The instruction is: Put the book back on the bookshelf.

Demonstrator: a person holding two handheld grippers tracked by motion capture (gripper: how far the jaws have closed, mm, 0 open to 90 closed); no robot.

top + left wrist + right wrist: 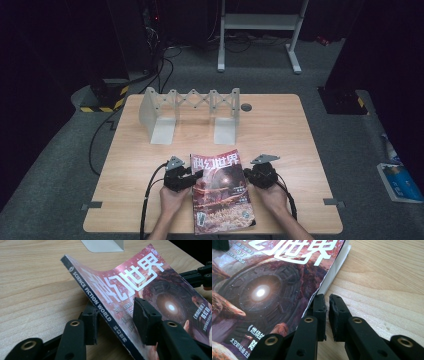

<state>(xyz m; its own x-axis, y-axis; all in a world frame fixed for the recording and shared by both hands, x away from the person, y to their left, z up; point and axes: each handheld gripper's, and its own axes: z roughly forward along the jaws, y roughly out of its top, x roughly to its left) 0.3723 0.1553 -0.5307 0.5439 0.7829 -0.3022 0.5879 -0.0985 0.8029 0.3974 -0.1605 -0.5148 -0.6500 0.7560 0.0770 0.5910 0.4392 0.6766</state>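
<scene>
A magazine (222,192) with a red cover and the words "Science Fiction World" on its spine lies at the table's near edge between my grippers. In the left gripper view the magazine (140,282) has its spine edge raised off the wood and bowed. My left gripper (116,307) is open and straddles that spine, one jaw under it and one over the cover. In the high view the left gripper (196,176) sits at the magazine's left edge. My right gripper (327,297) has its jaws almost together with nothing between them, tips against the magazine (269,290) at its right page edge. From above the right gripper (250,175) is there too.
A grey expanding book rack (192,112) stands at the back of the wooden table (280,130). A small round grommet (246,107) sits to its right. A white frame (260,22) stands on the floor beyond, and cables trail off the left side.
</scene>
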